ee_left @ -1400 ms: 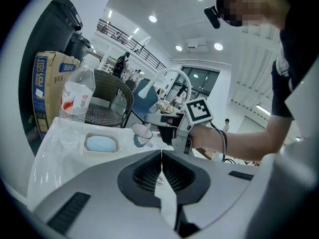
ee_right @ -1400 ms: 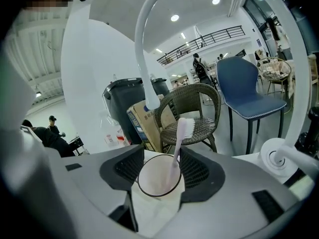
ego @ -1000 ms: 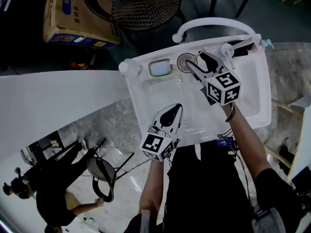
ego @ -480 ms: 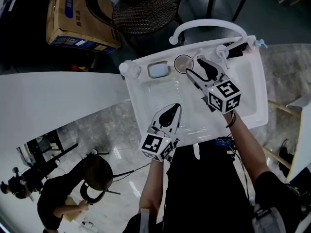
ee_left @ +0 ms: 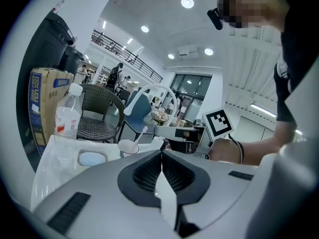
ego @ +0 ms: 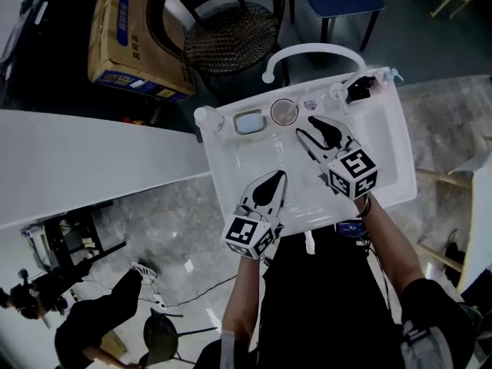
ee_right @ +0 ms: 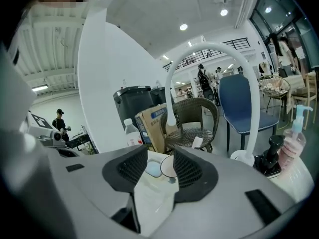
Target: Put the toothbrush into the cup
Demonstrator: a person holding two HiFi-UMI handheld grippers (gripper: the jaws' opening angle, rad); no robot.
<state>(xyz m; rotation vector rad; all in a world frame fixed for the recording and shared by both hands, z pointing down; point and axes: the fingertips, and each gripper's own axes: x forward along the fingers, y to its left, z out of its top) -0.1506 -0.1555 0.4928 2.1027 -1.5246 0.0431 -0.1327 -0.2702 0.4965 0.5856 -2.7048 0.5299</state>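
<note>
Since toothbrush [ee_left: 140, 135] already stands leaning in cup [ego: 284, 111], at back rim of sink [ego: 403, 148] near 12 o'clock, task looks done. Right gripper [ego: 307, 127] at 5 o'clock of cup, clear of it: jaws parted, nothing between, just been narrowing. Left gripper [ego: 280, 174] at 6 o'clock of cup, over basin: jaws pressed together, empty. Toothbrush judged light, stiff, thin, slick plastic; could tip light cup. If regrasp needed, take handle above cup rim, gentle pinch.
</note>
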